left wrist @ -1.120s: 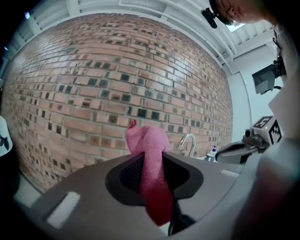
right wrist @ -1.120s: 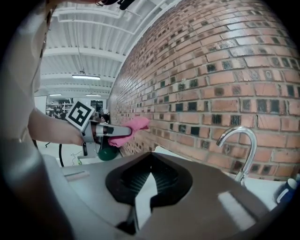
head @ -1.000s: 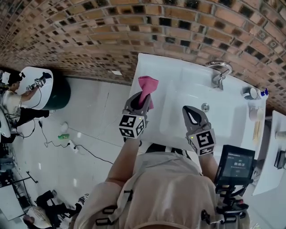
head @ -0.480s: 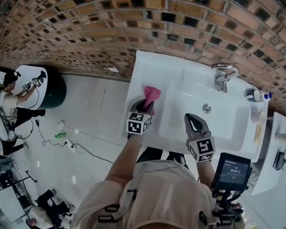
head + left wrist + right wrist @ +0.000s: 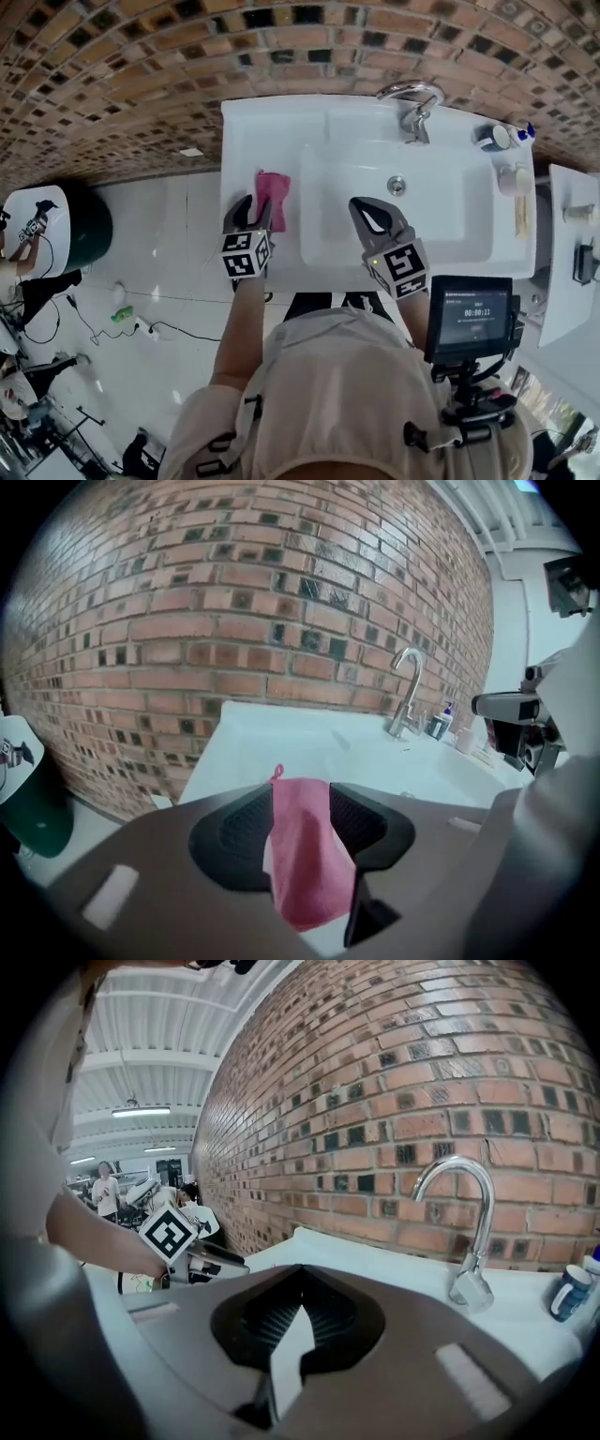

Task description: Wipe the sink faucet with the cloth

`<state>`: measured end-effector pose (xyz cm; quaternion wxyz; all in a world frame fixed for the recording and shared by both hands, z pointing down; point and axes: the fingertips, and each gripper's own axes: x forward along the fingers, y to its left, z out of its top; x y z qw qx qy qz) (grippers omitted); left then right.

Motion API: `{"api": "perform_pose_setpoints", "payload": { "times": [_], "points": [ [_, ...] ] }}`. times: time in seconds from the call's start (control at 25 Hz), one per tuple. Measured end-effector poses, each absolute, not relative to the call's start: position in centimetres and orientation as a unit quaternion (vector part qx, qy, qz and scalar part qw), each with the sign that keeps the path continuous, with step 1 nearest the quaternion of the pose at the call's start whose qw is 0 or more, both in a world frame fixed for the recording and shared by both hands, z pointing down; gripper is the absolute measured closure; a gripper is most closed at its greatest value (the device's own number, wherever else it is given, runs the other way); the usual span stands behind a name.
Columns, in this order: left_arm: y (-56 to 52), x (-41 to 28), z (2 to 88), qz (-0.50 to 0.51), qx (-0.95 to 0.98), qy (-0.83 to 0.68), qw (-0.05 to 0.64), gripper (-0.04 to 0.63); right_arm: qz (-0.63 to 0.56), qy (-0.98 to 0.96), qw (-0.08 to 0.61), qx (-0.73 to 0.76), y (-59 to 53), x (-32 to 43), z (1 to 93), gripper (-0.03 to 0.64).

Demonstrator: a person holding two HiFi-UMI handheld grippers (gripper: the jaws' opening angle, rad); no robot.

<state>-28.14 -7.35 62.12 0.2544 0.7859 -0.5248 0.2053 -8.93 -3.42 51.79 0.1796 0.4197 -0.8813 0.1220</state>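
A pink cloth (image 5: 272,195) (image 5: 305,855) lies on the left ledge of the white sink (image 5: 253,141), beside the basin. My left gripper (image 5: 251,208) (image 5: 300,794) is low over that ledge. Its jaws are opening, with the cloth loose between them. My right gripper (image 5: 359,204) (image 5: 300,1269) hovers over the front of the basin, shut and empty. The chrome faucet (image 5: 412,103) (image 5: 464,1232) stands at the back rim, well beyond both grippers. In the right gripper view the left gripper (image 5: 202,1260) shows at the left.
A brick wall rises behind the sink. A cup (image 5: 487,138) and a small bottle (image 5: 525,131) stand at the back right corner. The drain (image 5: 397,185) is in the basin. A screen device (image 5: 469,319) hangs by my right side. A green bin (image 5: 89,220) stands on the floor at left.
My left gripper has come down to the sink's left ledge with the cloth, and its jaws now stand wider. My right gripper has sunk a little over the basin.
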Motion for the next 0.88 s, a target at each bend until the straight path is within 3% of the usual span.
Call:
{"api": "perform_pose_setpoints", "payload": {
  "times": [0.32,0.4,0.48,0.64,0.88],
  "points": [
    [-10.3,-24.7,48.9,0.126,0.833,-0.524,0.126,0.461,0.061,-0.89,0.143,0.429,-4.6,-6.3,45.3,0.629],
    [-10.2,-23.6,44.9,0.096,0.846,-0.517,0.087,0.502,0.052,-0.891,0.137,0.43,-4.3,-5.9,43.8,0.629],
    [-10.3,-21.9,41.0,0.062,0.862,-0.502,0.04,0.594,0.039,-0.891,0.132,0.433,-4.5,-5.2,42.6,0.629],
    [-10.4,-18.7,36.2,0.014,0.883,-0.47,-0.018,0.594,0.012,-0.895,0.115,0.43,-5.1,-4.5,40.1,0.629],
    [-10.0,-13.7,34.3,-0.002,0.907,-0.419,-0.035,0.594,-0.008,-0.892,0.103,0.441,-5.8,-2.7,38.3,0.629]
  ]
}}
